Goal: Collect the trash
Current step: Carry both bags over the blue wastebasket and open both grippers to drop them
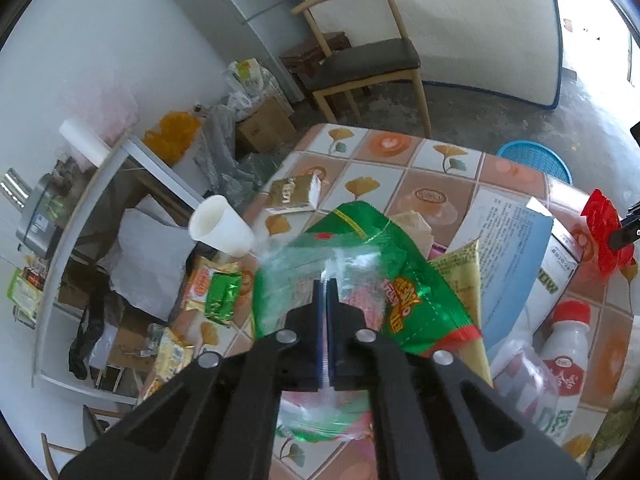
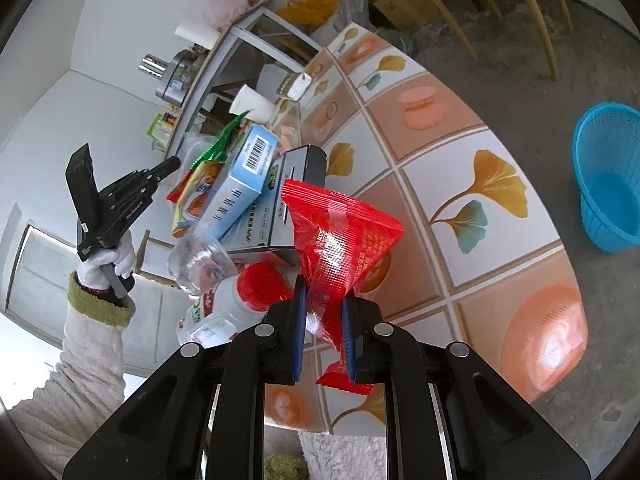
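My left gripper (image 1: 326, 286) is shut on a green snack wrapper (image 1: 360, 264) with a clear window and holds it above the tiled table (image 1: 384, 148). My right gripper (image 2: 324, 300) is shut on a red plastic wrapper (image 2: 340, 232) and holds it above the table's (image 2: 460, 168) near side. The red wrapper also shows in the left wrist view (image 1: 602, 232) at the right edge. The left gripper shows in the right wrist view (image 2: 170, 166), held by a gloved hand. A blue mesh trash basket (image 2: 608, 184) stands on the floor right of the table; its rim shows in the left wrist view (image 1: 534, 158).
On the table lie a white paper cup (image 1: 220, 226), a gold carton (image 1: 294, 194), a blue-white box (image 1: 516, 232), a red-capped white bottle (image 1: 564, 344), a crushed clear bottle (image 2: 200, 264) and small wrappers (image 1: 220, 292). A wooden chair (image 1: 360, 56) and a cluttered shelf (image 1: 100, 200) stand nearby.
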### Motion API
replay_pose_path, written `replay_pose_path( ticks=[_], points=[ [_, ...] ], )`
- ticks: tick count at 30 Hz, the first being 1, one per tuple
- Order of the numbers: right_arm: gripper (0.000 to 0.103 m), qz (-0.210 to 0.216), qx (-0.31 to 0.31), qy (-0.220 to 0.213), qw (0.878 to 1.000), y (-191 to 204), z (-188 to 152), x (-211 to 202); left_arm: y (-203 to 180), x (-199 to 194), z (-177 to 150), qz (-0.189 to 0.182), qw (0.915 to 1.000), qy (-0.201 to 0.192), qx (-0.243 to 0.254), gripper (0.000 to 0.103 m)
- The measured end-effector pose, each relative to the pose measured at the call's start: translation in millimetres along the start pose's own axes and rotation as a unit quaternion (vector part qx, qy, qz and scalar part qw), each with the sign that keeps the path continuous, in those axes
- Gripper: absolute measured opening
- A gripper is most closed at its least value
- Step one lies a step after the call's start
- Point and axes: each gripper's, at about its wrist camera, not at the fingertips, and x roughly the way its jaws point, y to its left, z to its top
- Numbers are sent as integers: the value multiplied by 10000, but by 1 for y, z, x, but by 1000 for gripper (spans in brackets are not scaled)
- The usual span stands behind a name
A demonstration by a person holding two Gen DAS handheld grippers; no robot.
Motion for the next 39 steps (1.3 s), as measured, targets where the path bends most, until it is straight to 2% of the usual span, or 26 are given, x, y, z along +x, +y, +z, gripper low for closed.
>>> replay_pose_path(
  ticks=[5,9,12,16,19,20,22,25,28,29,31,35,37,38,39],
  points=[
    [14,130,-63,-186,9997,0,-3,-18,7,-32,-1,182,9995,-163,-204,0],
    [14,215,-117,-423,9988,1,-7,-39,12,-69,3,59,9972,-360,-652,0],
    [14,227,-97,-630,9977,-2,-8,-55,5,-102,12,-397,9922,-688,-963,0],
    [14,176,60,-975,9951,-18,-9,-81,-22,-131,40,-1183,9798,-1062,-1213,0],
    [14,64,263,-1321,9909,-36,-10,-106,-55,-134,73,-1886,9652,-1232,-1327,0],
    [15,-25,359,-1474,9884,-45,-10,-117,-71,-130,89,-2194,9577,-1264,-1370,0],
    [15,-167,553,-1688,9840,-62,-8,-133,-102,-115,117,-2639,9469,-1200,-1393,0],
    [15,-451,918,-2010,9742,-95,-5,-153,-160,-71,166,-3001,9416,-776,-1316,0],
    [15,-685,1300,-2214,9640,-131,0,-161,-220,-9,206,-3320,9351,-132,-1236,0],
    [15,-805,1514,-2272,9587,-150,3,-161,-243,17,219,-3369,9340,104,-1187,0],
    [15,-892,1763,-2270,9536,-176,9,-158,-280,61,236,-3300,9370,416,-1067,0],
    [18,-1197,2200,-2118,9447,-230,29,-134,-326,131,257,-3343,9319,886,-1092,0],
    [29,-1299,2348,-2063,9410,-252,42,-122,-341,155,268,-3342,9319,953,-1044,1],
    [48,-1481,2383,-2016,9384,-265,49,-114,-349,167,275,-3370,9307,993,-1013,7],
    [61,-1671,2449,-1975,9344,-275,54,-103,-355,178,279,-3393,9292,1036,-1035,21]
  ],
)
